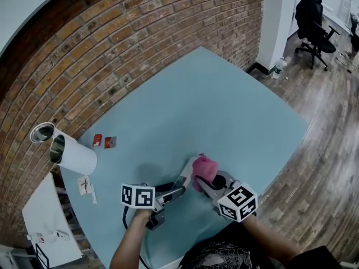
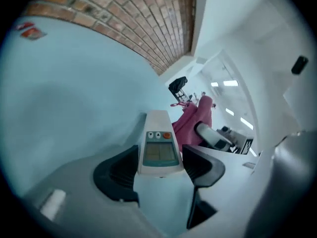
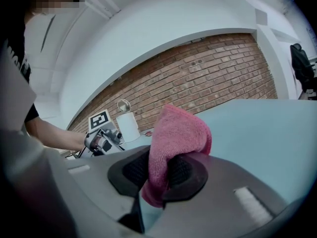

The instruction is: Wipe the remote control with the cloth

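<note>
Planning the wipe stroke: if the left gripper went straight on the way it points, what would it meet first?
Most likely the pink cloth held by the right gripper: the remote control clamped in the left gripper points just beside it. Depth is hard to judge.

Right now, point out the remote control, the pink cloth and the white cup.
remote control [image 2: 159, 154], left gripper view, on its screen.
pink cloth [image 3: 181, 133], right gripper view, on its folded top.
white cup [image 1: 78, 158], head view, on its side wall.

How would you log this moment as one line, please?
left gripper: shut on remote control | right gripper: shut on cloth | cloth beside remote control
</note>
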`<state>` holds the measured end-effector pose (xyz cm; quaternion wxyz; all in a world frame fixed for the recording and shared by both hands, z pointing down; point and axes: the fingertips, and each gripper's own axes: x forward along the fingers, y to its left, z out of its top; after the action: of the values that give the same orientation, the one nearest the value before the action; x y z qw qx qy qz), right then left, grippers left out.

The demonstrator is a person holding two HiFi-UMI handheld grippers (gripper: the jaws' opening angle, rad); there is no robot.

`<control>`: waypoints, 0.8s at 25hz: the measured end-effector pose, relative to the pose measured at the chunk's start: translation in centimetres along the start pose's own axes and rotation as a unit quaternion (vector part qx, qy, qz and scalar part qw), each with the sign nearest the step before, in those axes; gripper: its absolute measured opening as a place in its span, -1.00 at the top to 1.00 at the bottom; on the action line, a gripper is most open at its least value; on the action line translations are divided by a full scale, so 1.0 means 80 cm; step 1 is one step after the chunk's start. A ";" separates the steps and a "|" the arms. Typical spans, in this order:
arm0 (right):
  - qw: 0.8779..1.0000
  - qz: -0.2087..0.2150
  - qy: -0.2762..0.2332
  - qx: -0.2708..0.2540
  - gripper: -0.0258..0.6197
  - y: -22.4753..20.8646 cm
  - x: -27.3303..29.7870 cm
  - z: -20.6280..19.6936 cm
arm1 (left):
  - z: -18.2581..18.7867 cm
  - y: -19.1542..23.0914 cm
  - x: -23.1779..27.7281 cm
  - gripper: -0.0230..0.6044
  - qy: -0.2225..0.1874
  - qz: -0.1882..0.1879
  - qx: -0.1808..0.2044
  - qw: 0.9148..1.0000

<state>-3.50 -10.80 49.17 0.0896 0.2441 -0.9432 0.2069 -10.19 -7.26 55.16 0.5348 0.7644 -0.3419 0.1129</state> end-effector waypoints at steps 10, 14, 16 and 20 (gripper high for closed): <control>1.000 0.009 0.022 0.000 0.72 0.008 0.005 -0.017 | -0.034 0.024 0.000 0.03 0.194 0.072 0.270 0.940; 0.999 0.012 0.031 -0.001 0.72 0.011 0.006 -0.023 | -0.036 0.029 0.002 0.02 0.201 0.081 0.302 0.928; 0.999 0.014 0.034 -0.004 0.72 0.015 0.006 -0.024 | -0.038 0.033 0.003 0.02 0.203 0.100 0.336 0.914; 0.999 0.012 0.039 -0.007 0.72 0.018 0.004 -0.025 | -0.043 0.034 0.004 0.00 0.201 0.121 0.382 0.894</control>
<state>-4.39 -8.94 50.56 0.1255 0.2238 -0.9434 0.2102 -11.07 -4.82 58.73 0.2418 0.8235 -0.2471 0.4498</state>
